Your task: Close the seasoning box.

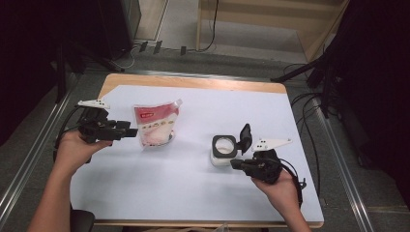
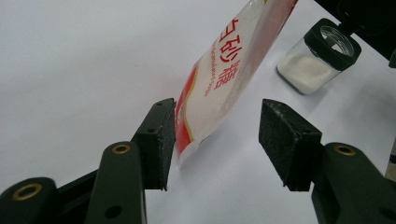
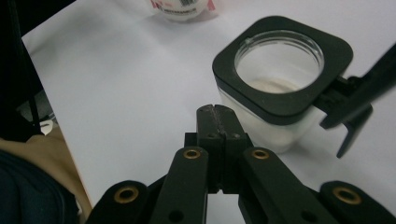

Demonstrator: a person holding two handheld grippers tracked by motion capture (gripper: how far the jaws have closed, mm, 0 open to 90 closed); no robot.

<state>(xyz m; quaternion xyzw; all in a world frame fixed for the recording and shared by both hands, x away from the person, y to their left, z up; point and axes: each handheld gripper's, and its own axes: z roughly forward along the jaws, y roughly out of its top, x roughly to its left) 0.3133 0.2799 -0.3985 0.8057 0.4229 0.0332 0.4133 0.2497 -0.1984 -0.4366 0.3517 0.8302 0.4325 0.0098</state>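
While the sugar pouch (image 1: pixel 155 124) stands on the desk (image 1: pixel 193 193), the left tongs (image 2: pixel 217 140) gape around its lower corner, ready to clamp; the right tongs (image 3: pixel 217 121), pressed together empty, wait beside the open-lidded jar (image 3: pixel 280 88).

We read red Chinese characters 白砂糖 down the white sugar pouch (image 2: pixel 229 70) in the left gripper view, with smaller red Latin script beside them, roughly "Granulated Sugar", partly blurred. In the high view the pouch (image 1: pixel 155 124) had a red band with white lettering we couldn't make out. A barcode strip on the pouch (image 3: pixel 180 7) showed in the right gripper view, digits illegible.
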